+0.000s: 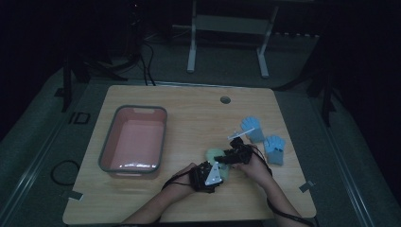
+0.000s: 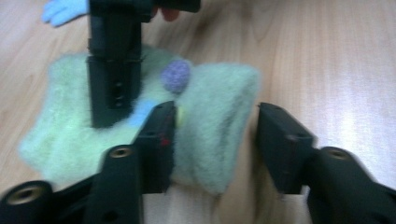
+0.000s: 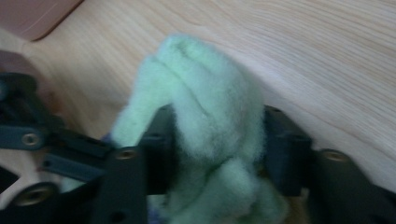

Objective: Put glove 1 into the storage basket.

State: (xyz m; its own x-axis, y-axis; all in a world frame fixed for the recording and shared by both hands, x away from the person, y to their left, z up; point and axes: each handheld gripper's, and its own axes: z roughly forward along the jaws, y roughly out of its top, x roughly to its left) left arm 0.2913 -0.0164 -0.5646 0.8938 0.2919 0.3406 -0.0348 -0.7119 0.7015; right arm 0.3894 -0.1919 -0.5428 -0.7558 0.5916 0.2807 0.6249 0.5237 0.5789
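Note:
A fuzzy pale green cloth (image 1: 213,153) lies on the wooden table (image 1: 189,113), right of the pink bin. In the left gripper view the cloth (image 2: 70,135) carries a purple dot (image 2: 176,75) and a blue patch. My left gripper (image 2: 215,112) straddles one thick edge of it, with one jaw on the fabric and the other just beside it, unsqueezed. A finger (image 2: 114,84) of the other gripper stands on the cloth farther off. My right gripper (image 3: 218,116) is shut on a bunched fold of the cloth (image 3: 205,93). In the high view the left gripper (image 1: 217,166) and right gripper (image 1: 224,158) meet over the cloth.
A pink bin (image 1: 163,137) with a grey rim stands at the table's left. Two light blue gloves (image 1: 250,125) (image 1: 274,144) lie at the right, close to my right hand. A round hole (image 1: 225,100) sits near the table's far edge.

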